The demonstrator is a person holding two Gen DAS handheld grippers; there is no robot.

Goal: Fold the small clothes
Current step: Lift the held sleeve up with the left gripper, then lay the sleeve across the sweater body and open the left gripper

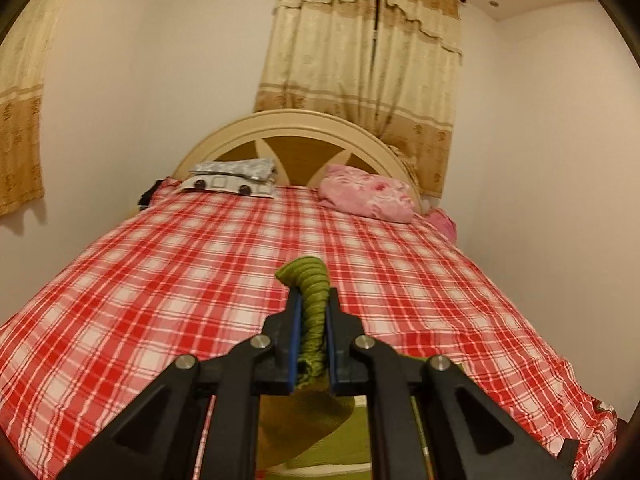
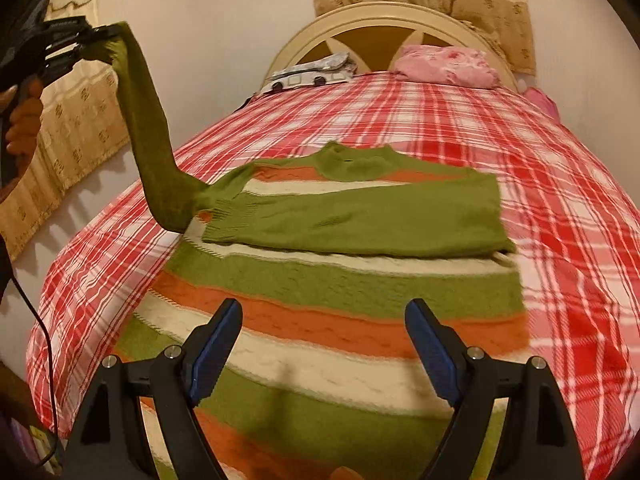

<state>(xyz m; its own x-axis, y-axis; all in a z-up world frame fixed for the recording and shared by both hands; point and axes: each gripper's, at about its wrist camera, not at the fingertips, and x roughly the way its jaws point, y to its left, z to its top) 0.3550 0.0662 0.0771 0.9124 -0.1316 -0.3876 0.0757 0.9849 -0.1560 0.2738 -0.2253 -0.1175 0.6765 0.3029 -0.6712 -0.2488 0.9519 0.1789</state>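
Note:
A small knitted sweater [image 2: 332,292] with green, orange and cream stripes lies flat on the red checked bed [image 2: 560,184]. One green sleeve [image 2: 360,220] is folded across its chest. The other green sleeve [image 2: 148,120] is stretched up and to the left, its cuff [image 1: 310,284] pinched in my left gripper [image 1: 312,296], which is shut on it. In the right wrist view that left gripper [image 2: 92,40] is held high by a hand [image 2: 24,120] beside the bed. My right gripper [image 2: 324,308] hovers open over the sweater's lower stripes, nothing between its fingers.
A pink pillow [image 1: 368,192] and a folded grey and white stack [image 1: 232,180] lie by the cream headboard [image 1: 296,120]. Beige curtains [image 1: 360,72] hang behind. A wall runs along the bed's right side. A black cable [image 2: 36,320] hangs at the left edge.

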